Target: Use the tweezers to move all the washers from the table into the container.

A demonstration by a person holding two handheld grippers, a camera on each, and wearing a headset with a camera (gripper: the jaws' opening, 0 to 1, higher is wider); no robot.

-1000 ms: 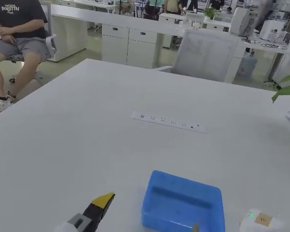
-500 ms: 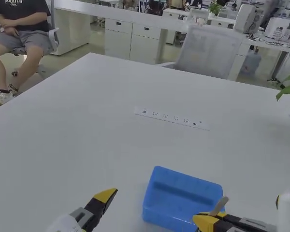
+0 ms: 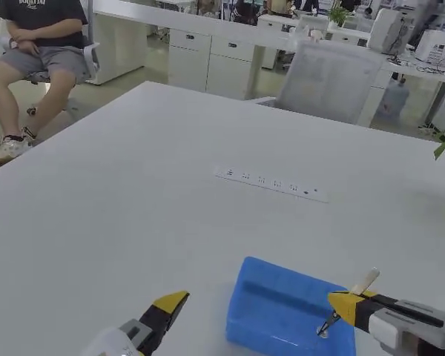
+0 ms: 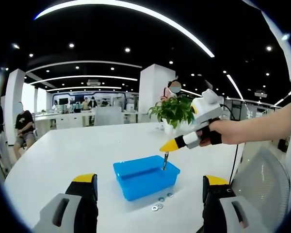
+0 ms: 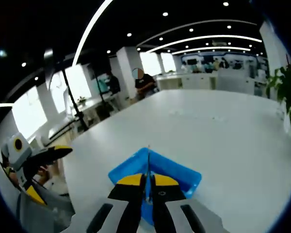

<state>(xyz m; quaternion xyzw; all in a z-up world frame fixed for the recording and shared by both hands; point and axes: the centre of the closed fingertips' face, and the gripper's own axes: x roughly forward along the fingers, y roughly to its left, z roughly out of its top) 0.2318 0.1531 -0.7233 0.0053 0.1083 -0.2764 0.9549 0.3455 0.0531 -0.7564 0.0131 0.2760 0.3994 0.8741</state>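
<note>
Black jaws tipped in yellow on grey bodies, on left hand-held gripper (image 4: 150, 180) and right hand-held gripper (image 5: 148, 181) alike; white housing, black grip and thin dark cable on the right one.

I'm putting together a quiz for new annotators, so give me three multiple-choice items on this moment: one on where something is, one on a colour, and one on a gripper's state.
1. Where is the tip of the tweezers?
A. on the power strip
B. in the opening of the container
C. beside the potted plant

2. What colour is the container?
A. red
B. white
C. blue

3. How does the left gripper stand?
A. open, holding nothing
B. shut on the tweezers
C. shut on a washer

Answers:
1 B: in the head view and the left gripper view the tip points down inside the container's rim.
2 C: the container is plainly blue in all three views.
3 A: the left gripper view shows its jaws wide apart with nothing between them.
</note>
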